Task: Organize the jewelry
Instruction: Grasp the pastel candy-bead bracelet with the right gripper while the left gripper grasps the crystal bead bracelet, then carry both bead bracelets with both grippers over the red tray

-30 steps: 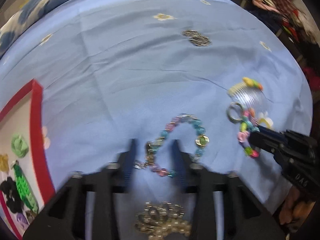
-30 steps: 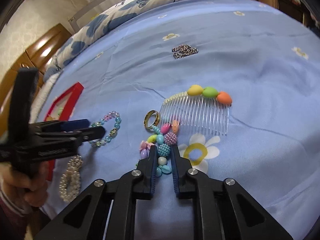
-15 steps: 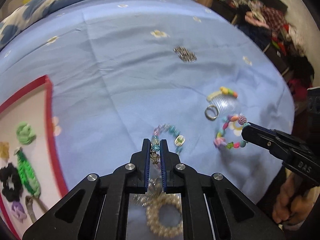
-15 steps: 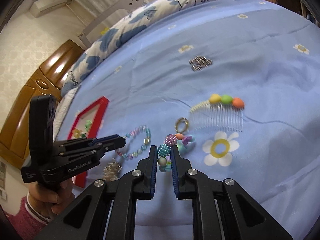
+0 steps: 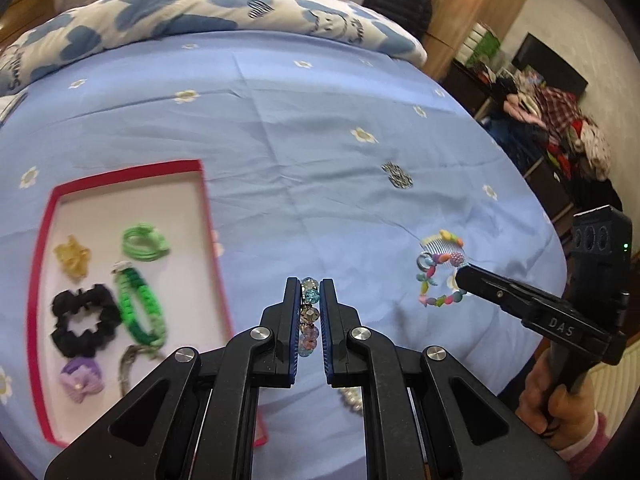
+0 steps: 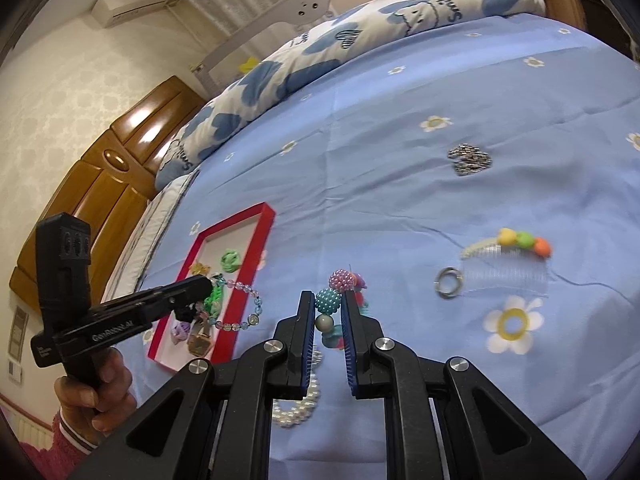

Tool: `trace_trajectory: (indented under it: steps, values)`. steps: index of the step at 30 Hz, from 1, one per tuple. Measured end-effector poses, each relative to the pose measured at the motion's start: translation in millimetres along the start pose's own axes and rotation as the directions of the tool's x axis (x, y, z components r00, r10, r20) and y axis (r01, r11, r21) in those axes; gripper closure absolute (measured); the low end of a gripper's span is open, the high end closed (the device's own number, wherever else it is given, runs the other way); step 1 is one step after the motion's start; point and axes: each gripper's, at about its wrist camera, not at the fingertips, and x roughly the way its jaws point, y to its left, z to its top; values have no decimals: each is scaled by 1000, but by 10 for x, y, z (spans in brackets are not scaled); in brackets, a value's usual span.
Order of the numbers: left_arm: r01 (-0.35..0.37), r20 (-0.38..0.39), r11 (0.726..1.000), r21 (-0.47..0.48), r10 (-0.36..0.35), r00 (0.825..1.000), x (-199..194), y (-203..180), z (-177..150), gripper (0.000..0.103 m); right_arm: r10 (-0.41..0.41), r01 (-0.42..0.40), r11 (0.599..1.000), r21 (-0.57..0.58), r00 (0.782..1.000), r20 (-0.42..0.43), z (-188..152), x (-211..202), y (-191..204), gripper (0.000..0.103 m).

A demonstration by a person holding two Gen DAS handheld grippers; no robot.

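My left gripper (image 5: 309,292) is shut on a pastel glass-bead bracelet (image 5: 309,312) and holds it above the blue bedspread; the bracelet hangs from it in the right wrist view (image 6: 240,308). My right gripper (image 6: 328,308) is shut on a chunky colourful bead bracelet (image 6: 334,300), lifted off the bed; it also shows in the left wrist view (image 5: 436,284). A red-rimmed white tray (image 5: 204,216) lies to the left with hair ties and a green bracelet (image 5: 140,312) in it.
On the bedspread lie a clear comb with coloured beads (image 6: 508,264), a gold ring (image 6: 449,278), a silver chain pile (image 6: 468,160) and a pearl bracelet (image 6: 298,404). A patterned pillow (image 5: 200,12) lies at the far edge. Cluttered furniture stands to the right.
Both grippers closed on their bracelets and lifted them off the bed. The left gripper moved with its bracelet toward the red tray.
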Motion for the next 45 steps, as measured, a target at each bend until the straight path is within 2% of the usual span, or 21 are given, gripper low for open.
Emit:
trace_trajectory:
  steps: [13, 24, 35, 42, 45]
  values:
    - [-51, 78, 994, -95, 58, 995, -425, 532, -49, 95, 63, -65, 993, -95, 998, -31, 148, 301, 562, 90]
    - [-105, 123, 974, -199, 131, 984, -685, 1132, -51, 95, 124, -138, 976, -170, 988, -87, 206, 682, 1121, 90]
    - [-134, 103, 957, -257, 165, 981, -681, 1508, -115, 95, 156, -187, 961, -204, 975, -158, 158, 1061, 1455, 90]
    - [-131, 73, 951, -282, 157, 985, -543, 1637, -152, 95, 155, -196, 957, -213, 968, -196, 144, 1252, 1551, 90]
    - [-140, 54, 945, -294, 163, 985, -461, 1707, -178, 95, 131, -180, 958, -223, 967, -218, 127, 1387, 1567, 90]
